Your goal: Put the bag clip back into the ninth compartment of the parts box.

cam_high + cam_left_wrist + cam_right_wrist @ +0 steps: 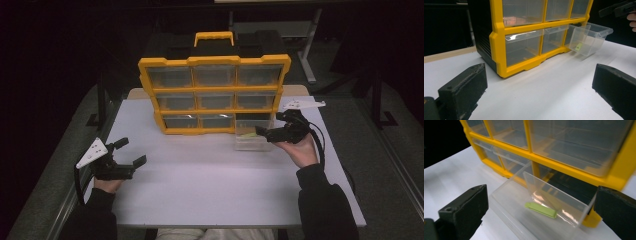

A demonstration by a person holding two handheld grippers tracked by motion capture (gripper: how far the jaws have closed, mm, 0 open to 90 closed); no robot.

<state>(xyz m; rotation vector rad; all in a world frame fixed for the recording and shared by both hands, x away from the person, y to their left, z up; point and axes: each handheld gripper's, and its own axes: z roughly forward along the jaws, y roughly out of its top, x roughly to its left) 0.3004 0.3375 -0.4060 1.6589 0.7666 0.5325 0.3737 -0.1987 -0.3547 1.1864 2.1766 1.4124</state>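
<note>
One small green clip [541, 210] lies flat on the floor of the clear drawer [514, 202], its long axis running crosswise, parallel to the yellow organizer's [214, 95] front. That drawer is pulled out from the organizer's bottom right slot. My right gripper [270, 125] hangs just over the drawer, jaws spread wide, nothing between them. My left gripper [131, 151], well apart from the organizer, is spread too.

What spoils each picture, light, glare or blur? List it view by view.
High view: dark surroundings, only the white table and yellow organizer lit. Left gripper view: sharp on the organizer, glare on the drawer fronts, pulled-out clear drawer readable. Right gripper view: upper organizer soft and blurred, reflections on the drawer wall, green piece fairly clear.
</note>
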